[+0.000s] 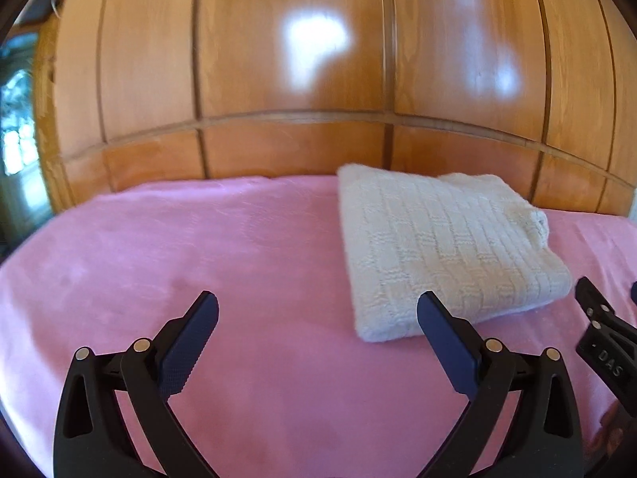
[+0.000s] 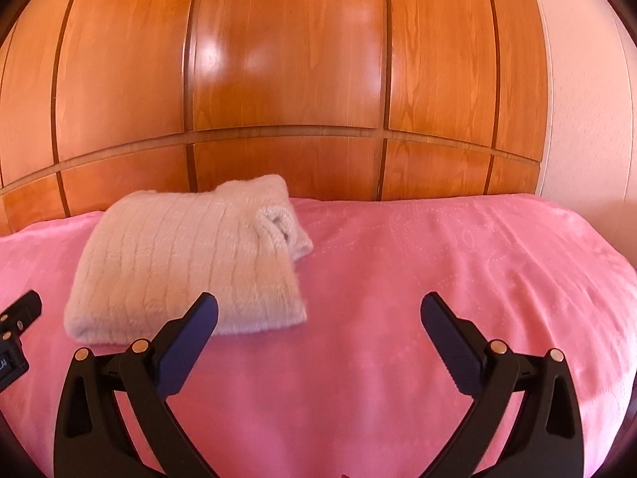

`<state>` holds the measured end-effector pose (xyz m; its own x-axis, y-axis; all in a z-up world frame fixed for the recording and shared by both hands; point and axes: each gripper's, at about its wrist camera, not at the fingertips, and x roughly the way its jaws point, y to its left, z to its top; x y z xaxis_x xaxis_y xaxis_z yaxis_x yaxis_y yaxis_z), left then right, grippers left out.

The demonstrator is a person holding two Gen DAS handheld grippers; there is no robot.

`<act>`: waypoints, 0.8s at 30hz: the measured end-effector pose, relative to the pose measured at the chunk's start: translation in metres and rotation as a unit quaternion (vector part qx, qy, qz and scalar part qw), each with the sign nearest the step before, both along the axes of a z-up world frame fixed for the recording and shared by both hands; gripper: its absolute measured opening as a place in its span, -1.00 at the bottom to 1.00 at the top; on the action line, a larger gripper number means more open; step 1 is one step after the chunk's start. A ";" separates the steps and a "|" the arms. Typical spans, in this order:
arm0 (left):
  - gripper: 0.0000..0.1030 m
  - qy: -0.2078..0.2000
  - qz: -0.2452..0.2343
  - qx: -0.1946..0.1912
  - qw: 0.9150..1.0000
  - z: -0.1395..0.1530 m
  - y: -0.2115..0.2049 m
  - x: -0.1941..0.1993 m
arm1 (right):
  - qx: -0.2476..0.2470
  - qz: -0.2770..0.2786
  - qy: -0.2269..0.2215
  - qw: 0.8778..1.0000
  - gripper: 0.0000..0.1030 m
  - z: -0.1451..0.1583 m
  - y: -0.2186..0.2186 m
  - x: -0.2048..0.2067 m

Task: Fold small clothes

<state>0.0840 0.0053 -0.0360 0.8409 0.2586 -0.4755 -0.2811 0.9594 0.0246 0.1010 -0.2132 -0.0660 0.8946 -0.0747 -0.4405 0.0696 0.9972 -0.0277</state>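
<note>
A cream-white knitted sweater (image 1: 446,251), folded into a thick rectangular bundle with a ribbed, basket-weave texture, lies flat on a pink plush blanket (image 1: 199,247) that covers the whole lower half of both views. In the left wrist view the bundle sits right of centre, its near corner just behind the right-hand finger of the left gripper (image 1: 317,306); a rolled cuff or collar bulges at its far right edge. That gripper's black fingers with dark blue pads (image 1: 187,346) are spread wide, with only bare blanket between them and nothing held. At the right edge of this view a part of the right gripper (image 1: 605,330) shows, black with small metal pins, just beside the sweater's near right corner; whether it touches the fabric cannot be told. In the right wrist view the sweater (image 2: 187,255) lies left of centre, and the right gripper (image 2: 318,306) is likewise spread wide and empty, its left-hand finger overlapping the bundle's near edge in the picture. A bit of the left gripper (image 2: 20,318) appears at the left edge. Behind the blanket, filling the upper half of both frames, stands glossy orange-brown wooden panelling (image 2: 286,79) with dark vertical grooves and bright reflections.
</note>
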 end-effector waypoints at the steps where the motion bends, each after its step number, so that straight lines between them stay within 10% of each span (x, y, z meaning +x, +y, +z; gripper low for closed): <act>1: 0.92 -0.010 0.006 0.014 1.000 0.003 -0.004 -0.008 | 0.003 0.003 0.002 1.000 0.96 0.000 -0.001 -0.003; 24: 0.92 -0.036 0.002 -0.017 0.999 0.041 0.004 -0.071 | 0.038 0.043 0.041 0.998 0.97 0.043 -0.001 -0.078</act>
<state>0.0126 0.0089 0.0053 0.8726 0.2459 -0.4220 -0.2844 0.9583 -0.0295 0.0228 -0.2146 -0.0229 0.8572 0.0362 -0.5137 -0.0151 0.9989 0.0452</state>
